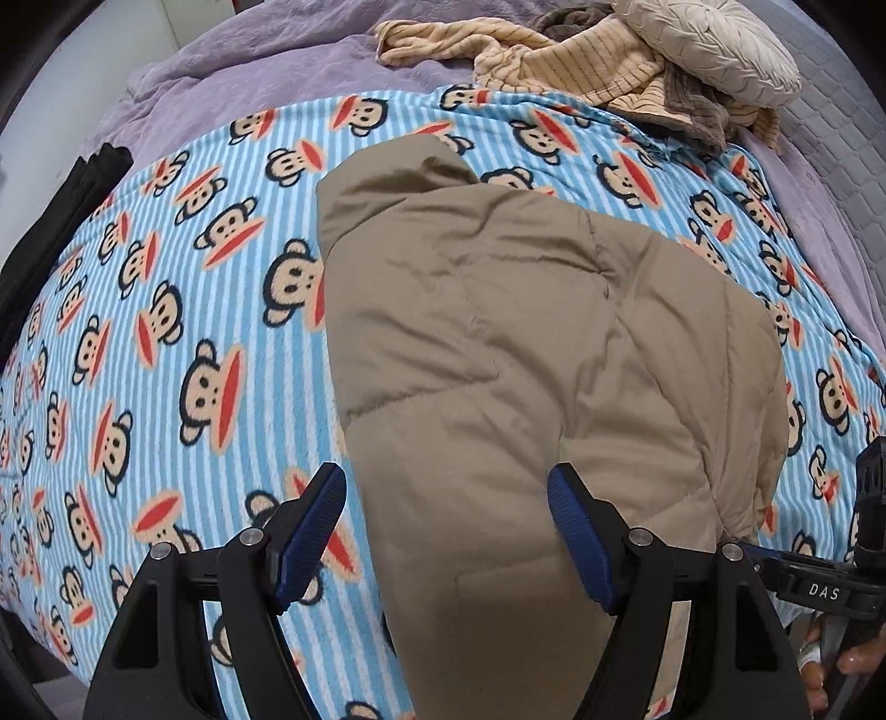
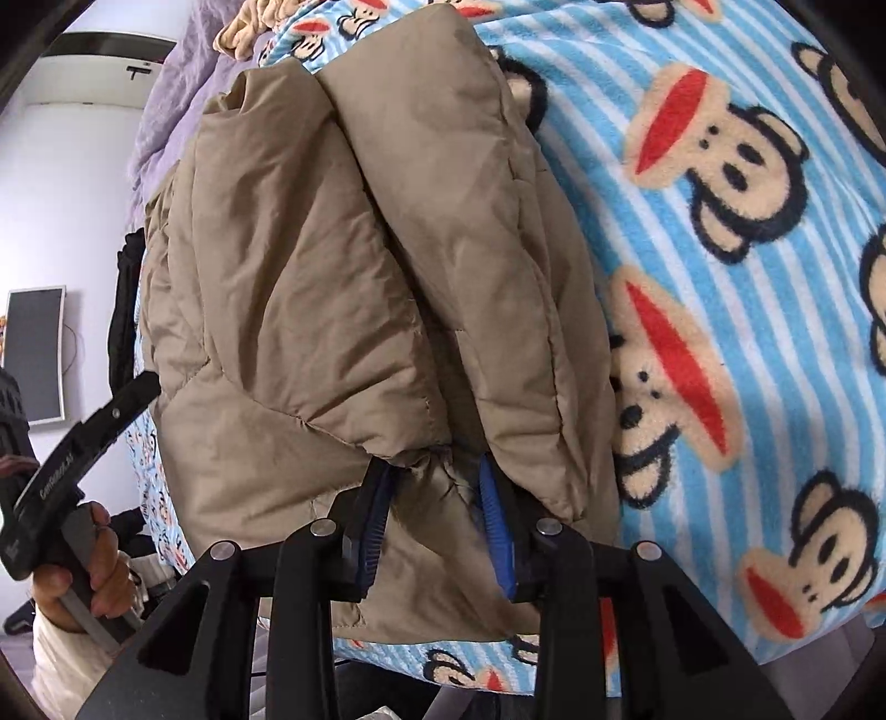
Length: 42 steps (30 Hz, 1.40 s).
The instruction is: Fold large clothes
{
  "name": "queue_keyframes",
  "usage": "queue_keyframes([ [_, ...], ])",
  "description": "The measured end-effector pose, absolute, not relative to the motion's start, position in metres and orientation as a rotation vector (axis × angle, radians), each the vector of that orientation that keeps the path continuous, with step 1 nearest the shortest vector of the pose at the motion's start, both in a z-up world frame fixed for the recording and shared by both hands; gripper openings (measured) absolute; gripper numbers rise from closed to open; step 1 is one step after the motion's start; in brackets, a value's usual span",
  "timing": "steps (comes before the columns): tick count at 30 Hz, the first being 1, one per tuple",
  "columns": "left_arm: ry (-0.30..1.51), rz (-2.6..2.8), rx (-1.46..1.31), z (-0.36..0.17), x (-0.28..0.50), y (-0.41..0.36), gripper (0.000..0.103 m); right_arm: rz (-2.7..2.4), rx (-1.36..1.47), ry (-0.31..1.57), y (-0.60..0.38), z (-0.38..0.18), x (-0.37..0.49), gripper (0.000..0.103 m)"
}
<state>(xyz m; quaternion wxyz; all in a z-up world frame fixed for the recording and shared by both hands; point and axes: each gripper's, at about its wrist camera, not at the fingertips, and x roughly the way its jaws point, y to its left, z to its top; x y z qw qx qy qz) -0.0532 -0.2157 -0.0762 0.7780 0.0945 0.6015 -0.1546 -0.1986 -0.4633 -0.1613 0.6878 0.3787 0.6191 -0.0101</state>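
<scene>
The right tongs [image 2: 432,520] pinch the puffy tan coat's [image 2: 354,266] edge to keep the fold, while the left tongs [image 1: 446,531] hang wide open above it.

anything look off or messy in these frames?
Nothing damaged or spilled. The only untidy spot is a heap of striped beige clothes with a cushion on top, at the bed's far end. The tan jacket lies folded; the right claw grips its edge.
</scene>
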Motion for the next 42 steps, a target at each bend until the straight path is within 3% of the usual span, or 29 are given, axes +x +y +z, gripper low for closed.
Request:
queue_keyframes([
  [4, 1.329, -0.329, 0.181, -0.078, -0.058, -0.21, 0.077, -0.033, 0.841, 1.398, -0.461, -0.163, -0.192, 0.037],
  [5, 1.33, -0.328, 0.184, -0.078, -0.058, -0.209, 0.086, -0.038, 0.841, 1.399, -0.461, -0.162, -0.19, 0.038],
  [6, 1.333, -0.325, 0.193, -0.078, -0.059, -0.209, 0.103, -0.044, 0.842, 1.399, -0.46, -0.162, -0.188, 0.038],
  [13, 1.353, -0.319, 0.185, -0.078, -0.058, -0.202, 0.103, -0.049, 0.795, 1.432, -0.447, -0.149, -0.174, 0.042],
  [17, 1.363, -0.321, 0.182, -0.081, -0.056, -0.197, 0.103, -0.041, 0.748, 1.375, -0.445, -0.125, -0.167, 0.057],
  [22, 1.374, -0.324, 0.157, -0.086, -0.051, -0.194, 0.103, -0.079, 0.635, 1.307, -0.448, -0.1, -0.154, 0.059],
  [24, 1.382, -0.329, 0.139, -0.089, -0.049, -0.193, 0.103, -0.082, 0.604, 1.293, -0.45, -0.095, -0.148, 0.081],
  [25, 1.387, -0.331, 0.127, -0.091, -0.048, -0.192, 0.103, -0.082, 0.599, 1.287, -0.452, -0.093, -0.147, 0.083],
  [42, 1.431, -0.413, 0.018, -0.1, -0.038, -0.186, 0.103, -0.023, 0.68, 1.301, -0.481, -0.114, -0.153, 0.091],
])
